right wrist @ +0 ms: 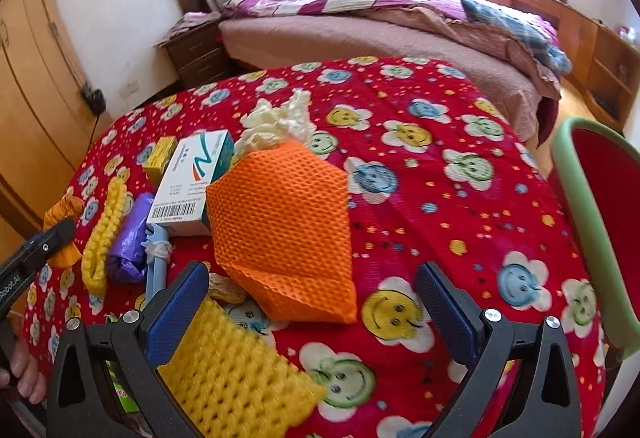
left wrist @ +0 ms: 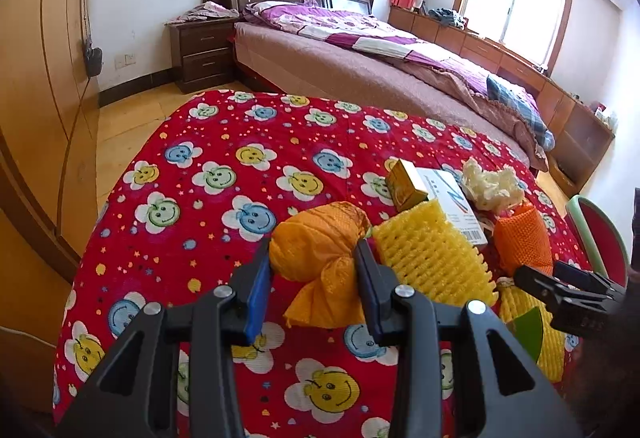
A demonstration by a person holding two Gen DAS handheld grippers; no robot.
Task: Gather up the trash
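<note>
Items on the red cloth [left wrist: 224, 141], left to right:

1. Left claw [left wrist: 312, 266]: you are gripping the orange mesh bundle [left wrist: 320, 242], both blue pads pressing on its sides, at the left end of the trash pile.
2. Yellow foam net [left wrist: 428, 254]: lying just right of the bundle, beside the claw's right finger.
3. Small yellow box [left wrist: 404, 183] and white box [left wrist: 452, 197]: sitting behind the net, touching each other; the white one is showing a barcode.
4. Purple bag [right wrist: 130, 238] and a pale blue plastic piece [right wrist: 156, 262]: lying between the net and the white box, seen from the right wrist.
5. Cream wad [left wrist: 492, 183]: sitting beyond the white box.
6. Orange foam sleeve [right wrist: 284, 226]: resting against the white box and the wad.
7. Right claw [right wrist: 316, 302]: you are holding it wide open, its pads touching neither the sleeve ahead nor the second yellow net [right wrist: 236, 370] lying across its left finger.
8. Red chair [right wrist: 596, 213]: standing at the cloth's right edge.
</note>
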